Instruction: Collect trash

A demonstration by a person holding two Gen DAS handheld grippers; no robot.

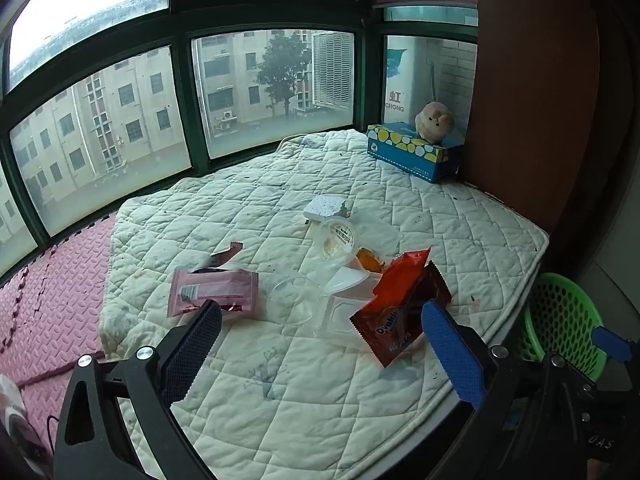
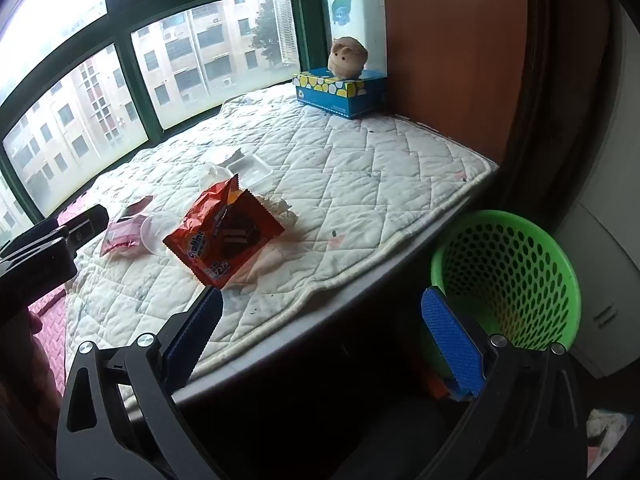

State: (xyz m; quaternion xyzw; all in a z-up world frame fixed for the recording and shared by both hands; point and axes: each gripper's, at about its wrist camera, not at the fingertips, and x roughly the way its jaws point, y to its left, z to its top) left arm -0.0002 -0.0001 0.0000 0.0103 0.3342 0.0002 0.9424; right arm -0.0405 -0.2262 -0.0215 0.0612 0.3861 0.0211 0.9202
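Observation:
Trash lies on a white quilted mat (image 1: 280, 400): a red Ovaltine wrapper (image 1: 394, 312) (image 2: 222, 230), a pink wrapper (image 1: 212, 290) (image 2: 120, 234), a clear plastic cup (image 1: 294, 300) (image 2: 154, 230), a clear tray (image 1: 342, 316), a lidded cup (image 1: 340, 238) and a white foam block (image 1: 325, 209). A green mesh basket (image 2: 508, 276) (image 1: 564, 320) stands off the mat's right edge. My left gripper (image 1: 320, 356) is open and empty, just short of the wrappers. My right gripper (image 2: 320, 340) is open and empty, over the mat's edge beside the basket.
A blue tissue box (image 1: 412, 150) (image 2: 340, 90) with a plush toy (image 1: 434, 120) on it sits at the far right corner by a brown wall. Windows run along the back. Pink foam flooring (image 1: 52, 300) lies left of the mat.

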